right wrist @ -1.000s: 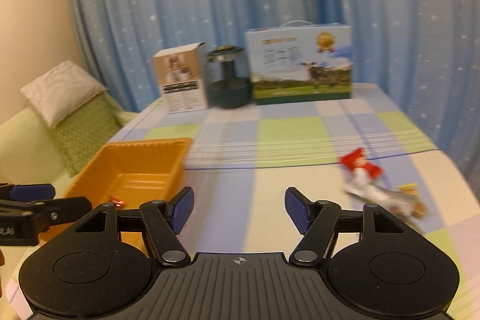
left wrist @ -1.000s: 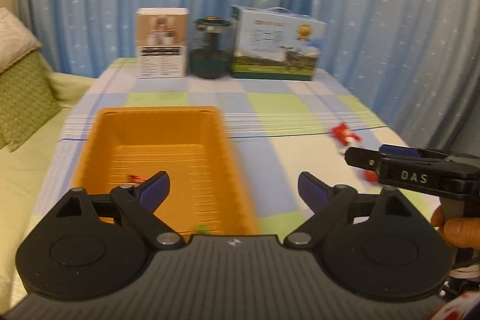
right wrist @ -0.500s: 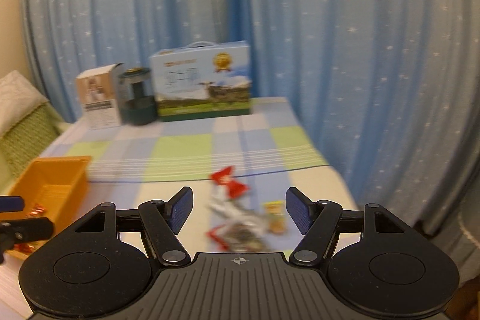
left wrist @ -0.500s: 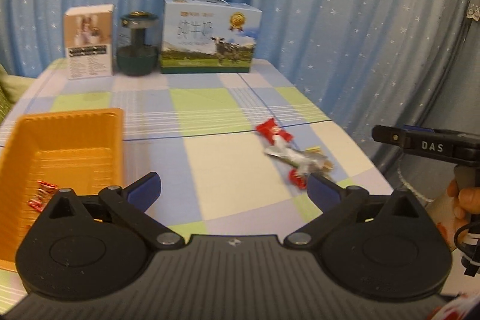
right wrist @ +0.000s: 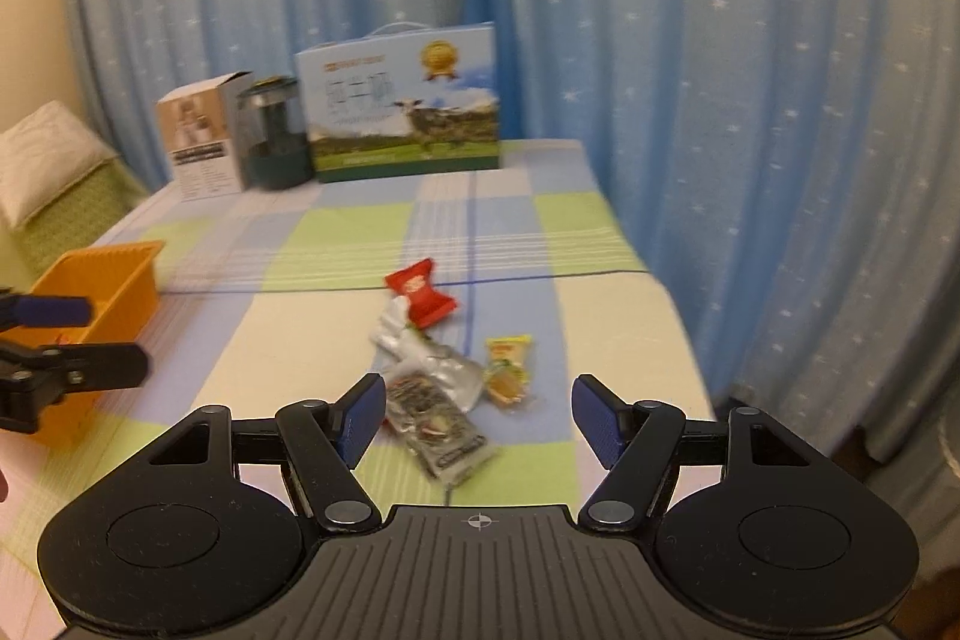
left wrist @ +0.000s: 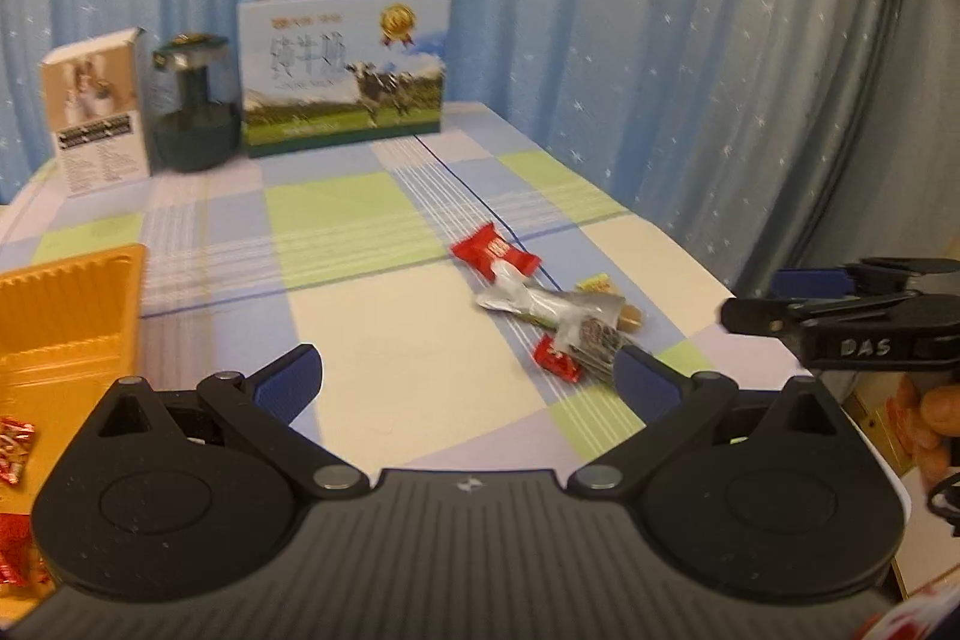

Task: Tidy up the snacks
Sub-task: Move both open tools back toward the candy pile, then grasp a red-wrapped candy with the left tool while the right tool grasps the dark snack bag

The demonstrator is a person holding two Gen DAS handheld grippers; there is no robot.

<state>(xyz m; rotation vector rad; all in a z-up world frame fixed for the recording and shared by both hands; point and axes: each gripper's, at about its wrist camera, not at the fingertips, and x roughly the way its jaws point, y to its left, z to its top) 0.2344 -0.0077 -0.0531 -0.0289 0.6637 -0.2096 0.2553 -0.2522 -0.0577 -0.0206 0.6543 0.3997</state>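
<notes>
Blue star-dotted curtains (right wrist: 720, 100) behind a table under a checked cloth (left wrist: 372, 220) of green, blue and cream. Along the far edge, left to right: small white carton (left wrist: 96, 112), dark green jar-shaped appliance (left wrist: 192, 106), milk gift box with a cow and a carry handle (left wrist: 343, 64).

Left gripper (left wrist: 468, 376): jaws at their widest, just been opening, nothing between them, only bare cloth. Right gripper (right wrist: 474, 415): jaws about half open, nothing clamped, blue pads clear of every wrapper.

Loose snack pile near the cloth's right edge: red candy wrapper (right wrist: 421, 293) farthest back, silver foil sachet (right wrist: 429, 358) touching it, dark printed packet (right wrist: 435, 421) nearest, lying just ahead of the left pad, yellow snack pack (right wrist: 508, 370) just beside the foil.

Seen only from the left wrist: small red candy (left wrist: 557, 359) at the near end of the pile, partly tucked under the dark packet; red-wrapped candies (left wrist: 15, 445) already lying in the orange plastic tray (left wrist: 66, 316) at far left; right gripper from the side at the frame's right edge, with fingers of a hand below it.

Seen only from the right wrist: white pillow on a green cushion (right wrist: 54, 178) beyond the table's left side; tray's outer wall rather than its inside; left gripper's fingers poking in at the left edge, in front of the tray.
</notes>
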